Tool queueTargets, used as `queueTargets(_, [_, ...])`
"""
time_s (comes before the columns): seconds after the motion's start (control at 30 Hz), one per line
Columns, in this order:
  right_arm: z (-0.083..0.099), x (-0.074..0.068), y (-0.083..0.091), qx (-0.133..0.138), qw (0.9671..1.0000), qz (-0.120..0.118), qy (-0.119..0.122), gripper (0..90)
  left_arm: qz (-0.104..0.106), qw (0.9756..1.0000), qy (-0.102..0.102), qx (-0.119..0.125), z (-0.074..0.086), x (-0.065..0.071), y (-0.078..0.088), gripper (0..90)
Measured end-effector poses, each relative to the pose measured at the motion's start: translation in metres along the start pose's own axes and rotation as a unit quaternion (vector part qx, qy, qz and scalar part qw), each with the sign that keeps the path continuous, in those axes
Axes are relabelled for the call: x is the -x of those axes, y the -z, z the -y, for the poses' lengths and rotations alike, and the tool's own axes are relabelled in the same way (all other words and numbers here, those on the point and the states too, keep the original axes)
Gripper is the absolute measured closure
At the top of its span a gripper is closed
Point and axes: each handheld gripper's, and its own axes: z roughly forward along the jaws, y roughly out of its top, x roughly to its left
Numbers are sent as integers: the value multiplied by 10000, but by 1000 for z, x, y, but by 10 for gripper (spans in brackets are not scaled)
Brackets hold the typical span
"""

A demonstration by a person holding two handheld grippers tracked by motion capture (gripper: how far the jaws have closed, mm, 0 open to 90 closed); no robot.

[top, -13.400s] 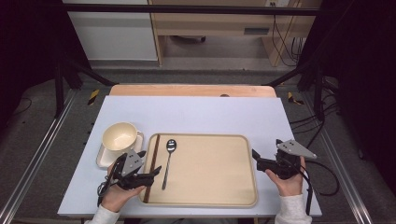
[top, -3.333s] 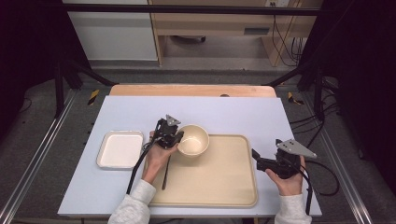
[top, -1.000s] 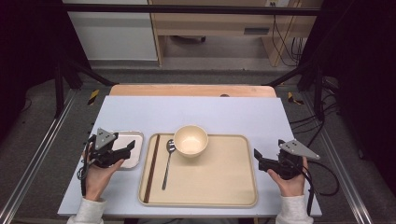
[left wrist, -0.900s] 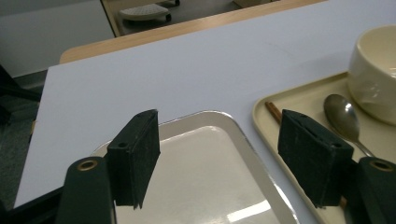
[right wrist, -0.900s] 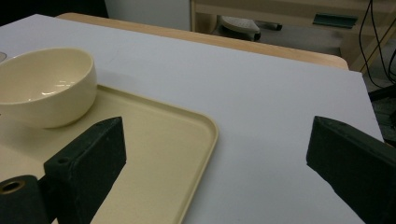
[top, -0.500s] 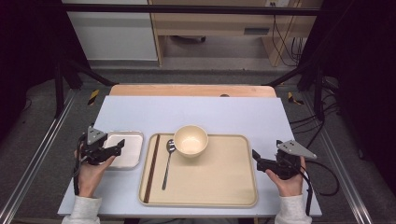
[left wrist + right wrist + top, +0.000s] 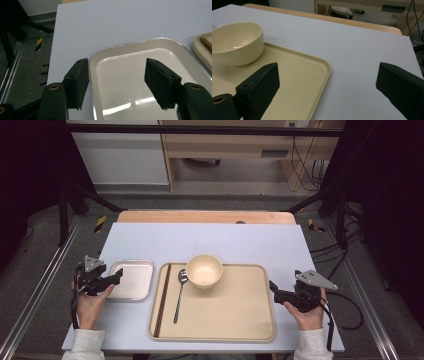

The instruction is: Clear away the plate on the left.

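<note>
Counter (image 7: pixel 210 240): pale blue-grey, holding a beige serving tray (image 7: pixel 235 320) near its front edge.
Tray contents: cream bowl (image 7: pixel 204 269) at the tray's back edge; spoon (image 7: pixel 179 294) and brown chopsticks (image 7: pixel 162 299) along its left side, likely laid out as a meal setting.
Metal dish (image 7: pixel 131 279): empty, just beside the tray's left edge.
Left gripper (image 7: pixel 117 82): jaws wide, straddling the dish's left rim, holding nothing.
Right gripper (image 7: pixel 327 92): jaws wide, empty, at the tray's right edge, the bowl well apart.

Bowl (image 7: pixel 204 269) & spoon (image 7: pixel 179 292) on tray (image 7: pixel 235 315); dish (image 7: pixel 131 280) left.
</note>
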Motion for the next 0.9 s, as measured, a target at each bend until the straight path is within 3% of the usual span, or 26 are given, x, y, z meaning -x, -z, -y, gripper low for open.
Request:
queueTargets(0.73, [0,-3,-2,-47,10000,-14,36,55,-68,9972,160,-731,16,-19,-19,644])
queueTargets(0.9, [0,-2,-2,-30,10000,-3,29,55,9,9969,224,-757,19,-22,-20,693])
